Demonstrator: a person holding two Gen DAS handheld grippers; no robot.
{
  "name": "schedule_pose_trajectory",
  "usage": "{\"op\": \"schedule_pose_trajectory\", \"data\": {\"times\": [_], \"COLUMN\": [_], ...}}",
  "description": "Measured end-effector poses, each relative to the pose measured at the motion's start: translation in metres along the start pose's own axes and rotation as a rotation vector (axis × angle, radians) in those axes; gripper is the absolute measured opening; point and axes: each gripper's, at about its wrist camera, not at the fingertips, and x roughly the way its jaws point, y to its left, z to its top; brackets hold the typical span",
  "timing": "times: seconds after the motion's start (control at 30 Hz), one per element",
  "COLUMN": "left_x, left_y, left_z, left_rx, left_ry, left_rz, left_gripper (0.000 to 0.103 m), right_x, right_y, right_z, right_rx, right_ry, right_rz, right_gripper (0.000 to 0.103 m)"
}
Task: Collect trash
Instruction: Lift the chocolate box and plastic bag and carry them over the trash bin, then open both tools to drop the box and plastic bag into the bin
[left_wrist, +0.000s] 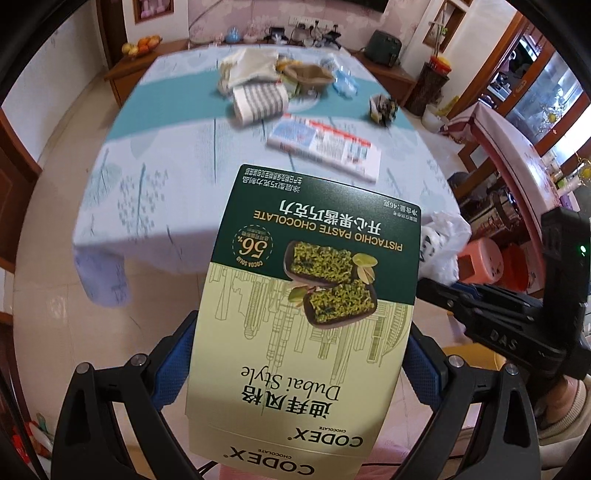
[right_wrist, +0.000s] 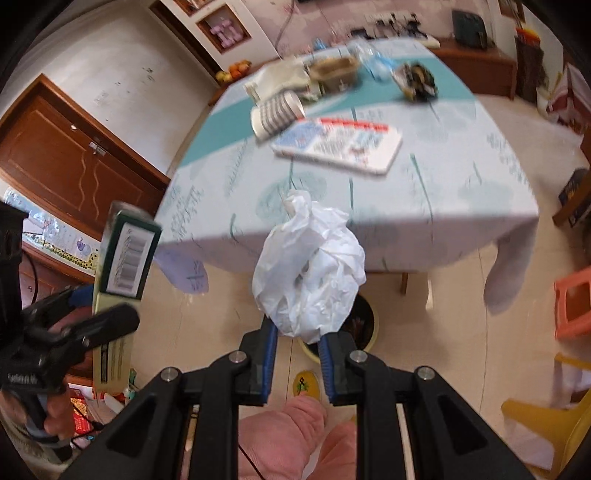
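Note:
My left gripper (left_wrist: 299, 354) is shut on a green and cream chocolate box (left_wrist: 306, 295), held flat in the air in front of the table. The box also shows edge-on at the left of the right wrist view (right_wrist: 123, 258). My right gripper (right_wrist: 297, 339) is shut on a crumpled white plastic bag (right_wrist: 310, 269), held above the floor before the table's near edge. The bag shows at the right of the left wrist view (left_wrist: 443, 247). More litter lies on the table (left_wrist: 177, 192): a flat white and red packet (left_wrist: 325, 146), a striped packet (left_wrist: 260, 101) and a dark wrapper (left_wrist: 384, 107).
A pile of bags and a brown paper bag (left_wrist: 310, 75) sit at the table's far end. A dark round bin (right_wrist: 364, 325) stands on the floor under the white bag. Pink stools (right_wrist: 574, 302) and a yellow chair (right_wrist: 546, 424) stand to the right.

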Motion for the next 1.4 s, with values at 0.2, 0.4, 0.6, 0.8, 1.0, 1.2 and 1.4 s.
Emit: {"op": "schedule_pose_trajectory", "data": {"times": [0.2, 0.4, 0.6, 0.8, 1.0, 1.2, 1.4], "left_x": [0.039, 0.103, 0.199, 0.3, 0.368, 0.41, 0.425], "left_y": [0.003, 0.013, 0.031, 0.057, 0.064, 0.083, 0.09], "left_z": [-0.024, -0.049, -0.062, -0.057, -0.057, -0.058, -0.06], "left_rx": [-0.011, -0.024, -0.025, -0.048, -0.02, -0.025, 0.007], "left_ry": [0.089, 0.204, 0.293, 0.328, 0.294, 0.324, 0.325], "left_rz": [-0.033, -0.069, -0.06, -0.053, -0.042, -0.023, -0.017], "left_gripper": [0.096, 0.096, 0.096, 0.097, 0.097, 0.102, 0.102], "right_x": [0.036, 0.09, 0.161, 0.23, 0.284, 0.327, 0.344], "right_y": [-0.019, -0.046, -0.076, -0.105, -0.124, -0.131, -0.133], "right_z": [-0.015, -0.031, -0.048, -0.067, -0.081, -0.088, -0.089], "right_rx": [0.098, 0.218, 0.291, 0.334, 0.35, 0.346, 0.347], "right_ry": [0.035, 0.07, 0.139, 0.192, 0.228, 0.27, 0.267], "right_rz": [-0.023, -0.058, -0.099, -0.116, -0.126, -0.129, -0.124], "right_gripper": [0.02, 0.02, 0.02, 0.021, 0.021, 0.021, 0.021]}}
